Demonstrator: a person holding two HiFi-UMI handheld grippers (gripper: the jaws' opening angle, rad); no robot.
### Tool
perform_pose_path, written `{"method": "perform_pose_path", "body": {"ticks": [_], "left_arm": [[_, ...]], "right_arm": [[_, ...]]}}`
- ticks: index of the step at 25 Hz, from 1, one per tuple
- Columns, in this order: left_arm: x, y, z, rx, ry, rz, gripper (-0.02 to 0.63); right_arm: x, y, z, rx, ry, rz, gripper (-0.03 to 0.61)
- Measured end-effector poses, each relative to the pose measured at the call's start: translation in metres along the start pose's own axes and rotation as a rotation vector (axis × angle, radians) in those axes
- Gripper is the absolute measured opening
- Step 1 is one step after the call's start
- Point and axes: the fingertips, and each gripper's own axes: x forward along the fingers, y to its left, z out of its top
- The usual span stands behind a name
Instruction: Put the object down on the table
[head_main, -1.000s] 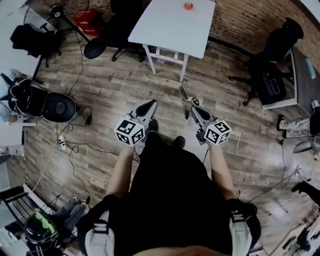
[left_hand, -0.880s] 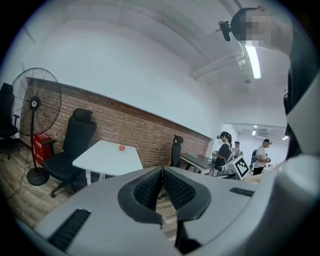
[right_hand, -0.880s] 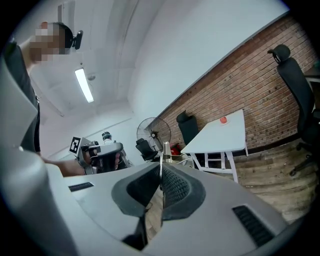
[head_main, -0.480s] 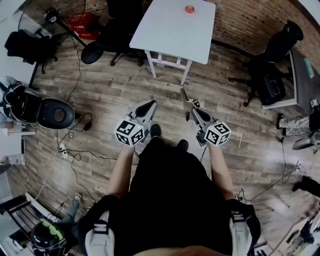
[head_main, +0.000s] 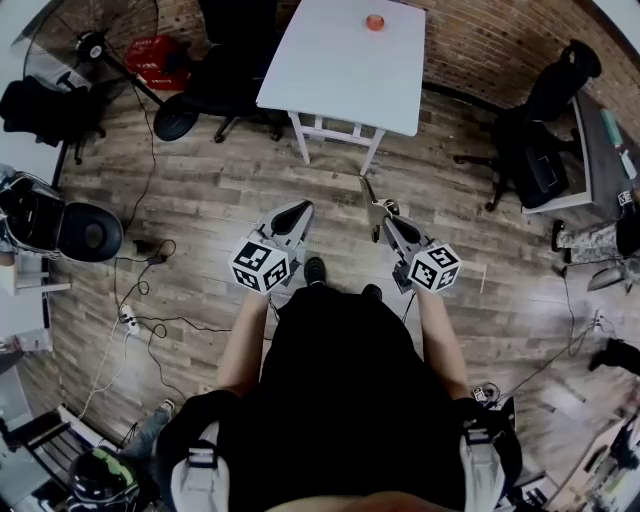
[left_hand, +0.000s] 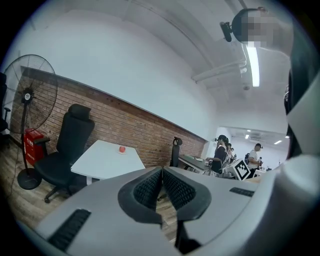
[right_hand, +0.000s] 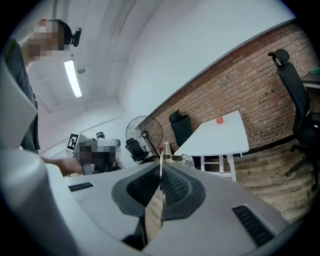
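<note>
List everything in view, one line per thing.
table: one, white, ahead near the brick wall
small round object: one, red, on the table's far side
thin object: one, metallic, sticking out of the right jaws
office chairs: two, black, one left of the table, one far right
fan: one, black, far left
box: one, red, on the floor beside the fan
cables: several, dark, on the floor at left
left hand-held gripper: grey, jaws together, empty
right hand-held gripper: grey, shut on the thin object
</note>
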Motion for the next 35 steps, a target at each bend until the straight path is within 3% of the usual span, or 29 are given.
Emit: {"method": "perform_pose_path", "body": {"ticks": [18, 27, 35], "left_arm": [[0.004, 0.065, 0.011, 0.019, 0.036, -0.110, 0.025], [-0.002, 0.085, 0.008, 0.007, 0.043, -0.109, 0.025], [-0.002, 0.101, 0.009, 0.001, 0.039, -0.079, 0.025]], "right_arm": [[0.054, 0.000, 0.011, 0.021, -0.077, -0.140, 0.005], [0.062, -0.002, 0.011, 0.030, -0.087, -0.173, 0.005], [0.081, -0.008, 0.020, 0.021, -0.079, -0.151, 0.005]]}}
